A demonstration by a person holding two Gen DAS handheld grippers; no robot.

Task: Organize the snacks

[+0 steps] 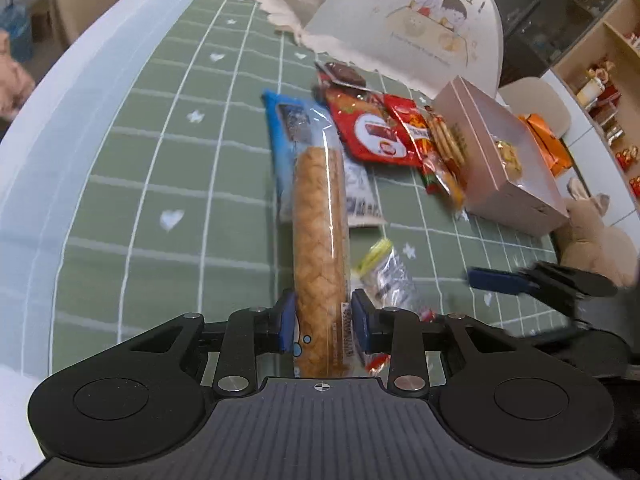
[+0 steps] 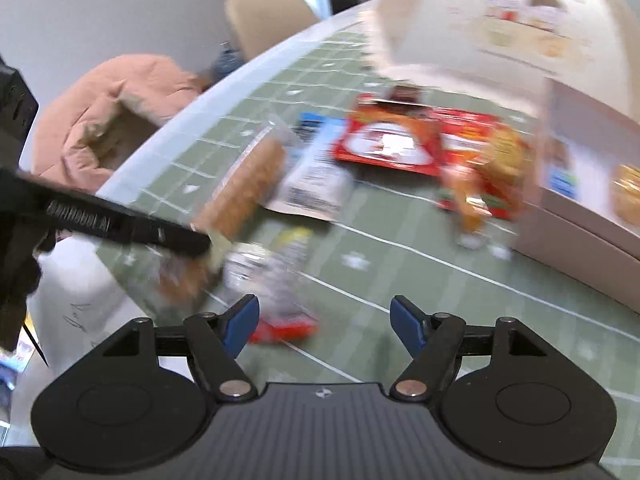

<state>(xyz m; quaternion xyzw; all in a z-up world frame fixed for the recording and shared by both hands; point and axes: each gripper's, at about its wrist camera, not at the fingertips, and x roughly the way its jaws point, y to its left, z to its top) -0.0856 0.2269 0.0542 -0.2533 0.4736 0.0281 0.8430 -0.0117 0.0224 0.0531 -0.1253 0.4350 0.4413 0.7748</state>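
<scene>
Gripping the long bread stick pack (image 1: 319, 236), left gripper (image 1: 323, 322) is clamped tight on it. Right gripper (image 2: 323, 322) hangs with jaws apart near the pink box (image 2: 580, 184).

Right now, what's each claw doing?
Left claw: closed on the long golden-brown bread stick in clear plastic wrap.
Right claw: open, holding nothing.

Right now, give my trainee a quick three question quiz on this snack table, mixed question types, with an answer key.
1. True or false: the left gripper is shut on the long bread stick packet.
2. Which gripper is open with nothing between its fingers?
3. The pink box lies: A) right of the red snack packet, B) left of it, C) under it.

Key: 1 true; 2 the right gripper; 3 A.
</scene>
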